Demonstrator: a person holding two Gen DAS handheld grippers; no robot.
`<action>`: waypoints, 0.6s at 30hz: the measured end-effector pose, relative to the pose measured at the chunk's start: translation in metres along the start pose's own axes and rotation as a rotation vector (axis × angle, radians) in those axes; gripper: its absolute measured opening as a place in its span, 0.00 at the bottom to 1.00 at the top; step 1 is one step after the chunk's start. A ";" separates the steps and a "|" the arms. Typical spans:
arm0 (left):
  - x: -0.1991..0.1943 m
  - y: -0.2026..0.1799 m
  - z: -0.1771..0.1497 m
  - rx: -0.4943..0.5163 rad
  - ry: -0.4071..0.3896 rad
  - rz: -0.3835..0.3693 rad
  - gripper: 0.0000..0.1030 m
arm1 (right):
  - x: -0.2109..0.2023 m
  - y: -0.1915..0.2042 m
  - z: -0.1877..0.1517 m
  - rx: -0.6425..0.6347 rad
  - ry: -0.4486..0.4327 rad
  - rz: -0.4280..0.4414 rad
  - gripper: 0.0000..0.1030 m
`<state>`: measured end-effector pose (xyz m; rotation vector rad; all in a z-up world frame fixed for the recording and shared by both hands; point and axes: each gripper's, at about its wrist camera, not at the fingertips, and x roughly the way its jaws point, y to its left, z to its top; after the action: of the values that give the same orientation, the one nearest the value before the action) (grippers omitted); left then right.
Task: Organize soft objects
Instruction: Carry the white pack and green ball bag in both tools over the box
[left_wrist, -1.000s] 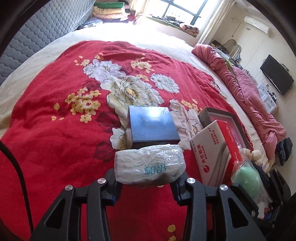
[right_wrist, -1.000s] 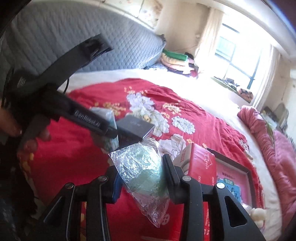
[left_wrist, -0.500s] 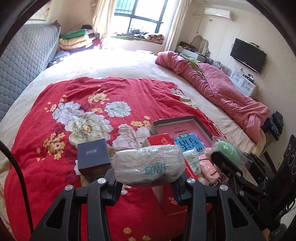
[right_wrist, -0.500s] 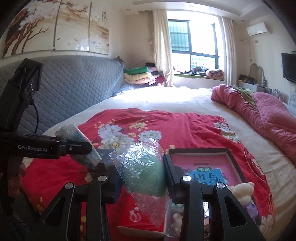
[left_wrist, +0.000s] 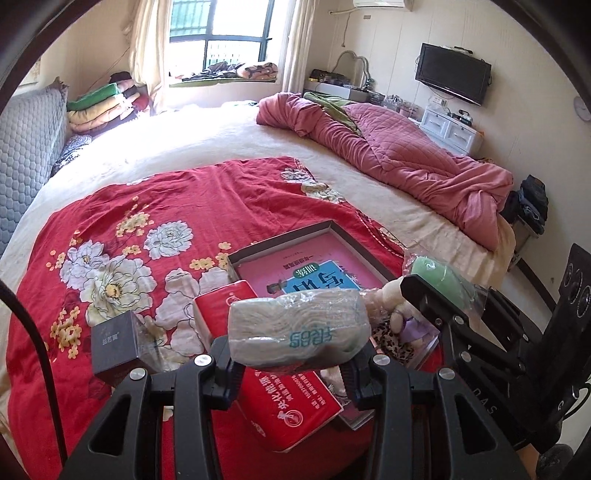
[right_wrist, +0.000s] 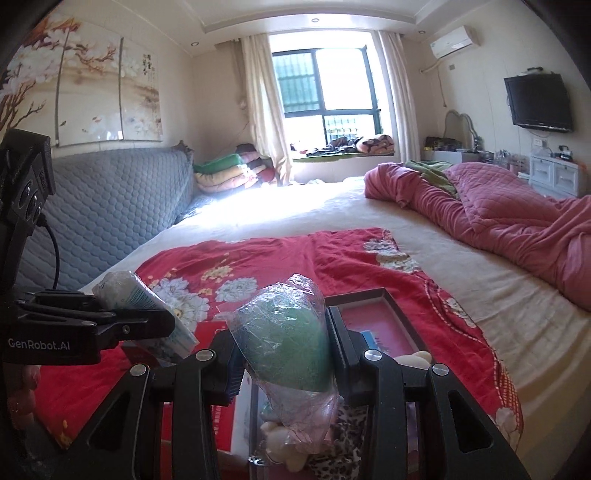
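Note:
My left gripper (left_wrist: 291, 363) is shut on a clear-wrapped pack of white cloth (left_wrist: 297, 330) with teal lettering, held above the bed. The same pack (right_wrist: 142, 306) shows at the left of the right wrist view. My right gripper (right_wrist: 284, 356) is shut on a green soft ball in a crinkled plastic bag (right_wrist: 284, 343), also seen at the right of the left wrist view as the green ball (left_wrist: 439, 275). Under both lies a shallow dark box (left_wrist: 284, 245) with a pink and blue book inside and a plush toy (left_wrist: 391, 302) at its near end.
A red tissue pack (left_wrist: 280, 406) and a small dark box (left_wrist: 114, 341) lie on the red floral blanket (left_wrist: 177, 199). A pink quilt (left_wrist: 399, 155) is bunched along the bed's right side. Grey padded headboard (right_wrist: 110, 206) at left; folded blankets (right_wrist: 229, 173) by the window.
Both grippers have swung right and risen with their loads, rolling upright. The view has shifted from the small dark box toward the shallow box and the plush toy.

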<state>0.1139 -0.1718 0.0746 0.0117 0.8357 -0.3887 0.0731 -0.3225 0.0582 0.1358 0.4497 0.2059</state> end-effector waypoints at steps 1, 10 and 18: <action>0.004 -0.004 0.001 0.007 0.008 -0.002 0.42 | -0.001 -0.004 -0.001 0.010 0.001 -0.007 0.40; 0.042 -0.027 -0.002 0.043 0.077 -0.045 0.42 | 0.006 -0.035 -0.014 0.095 0.046 -0.035 0.40; 0.079 -0.043 -0.009 0.079 0.162 -0.079 0.42 | 0.022 -0.053 -0.030 0.157 0.131 -0.020 0.40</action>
<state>0.1408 -0.2362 0.0170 0.0843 0.9820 -0.4998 0.0881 -0.3668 0.0134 0.2725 0.5980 0.1601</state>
